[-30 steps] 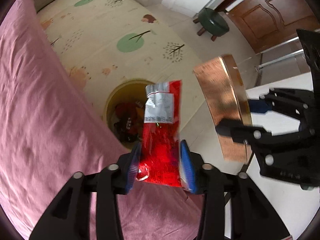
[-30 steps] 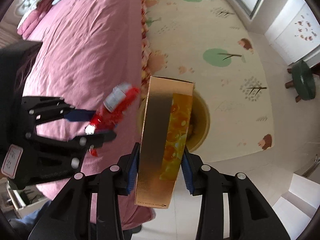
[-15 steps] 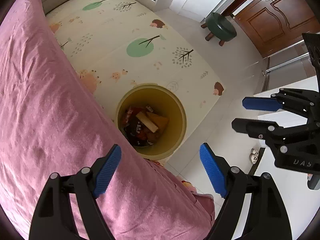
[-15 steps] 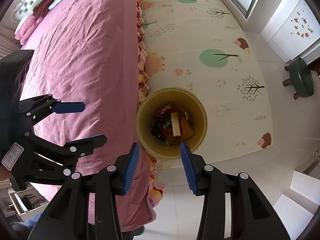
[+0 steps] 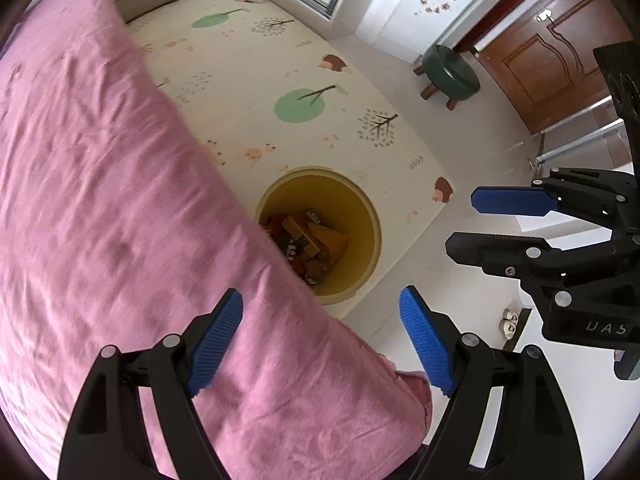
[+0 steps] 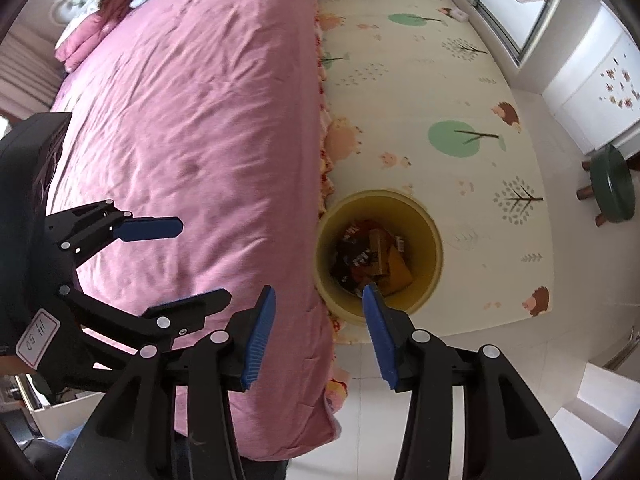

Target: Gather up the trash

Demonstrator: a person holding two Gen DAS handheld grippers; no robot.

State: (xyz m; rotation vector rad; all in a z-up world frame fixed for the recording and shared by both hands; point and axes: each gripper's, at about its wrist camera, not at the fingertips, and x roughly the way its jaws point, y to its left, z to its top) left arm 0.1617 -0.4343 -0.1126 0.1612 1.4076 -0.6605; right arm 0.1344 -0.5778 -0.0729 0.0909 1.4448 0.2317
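Both claws up high over the bed corner, both spread wide, nothing pinched. Left claw [image 5: 320, 340] above the pink bedcover [image 5: 100, 200], right claw [image 6: 316, 336] out past the bed edge, over tile floor [image 6: 360, 420]. Down below, yellow trash bin [image 5: 368, 240] on the play mat [image 5: 300, 60], tucked tight against the bed's side, partly hidden under the cover's edge in the left view. Inside, the trash [image 6: 372, 256]: gold box, orange pack, dark wrappers. Open mat beyond the bin, green stool [image 6: 612, 188] well apart. On the right claw's body, "UAS" or "DAS", hard to tell; handwritten label [image 6: 36, 338] on the left claw, not clearly readable.
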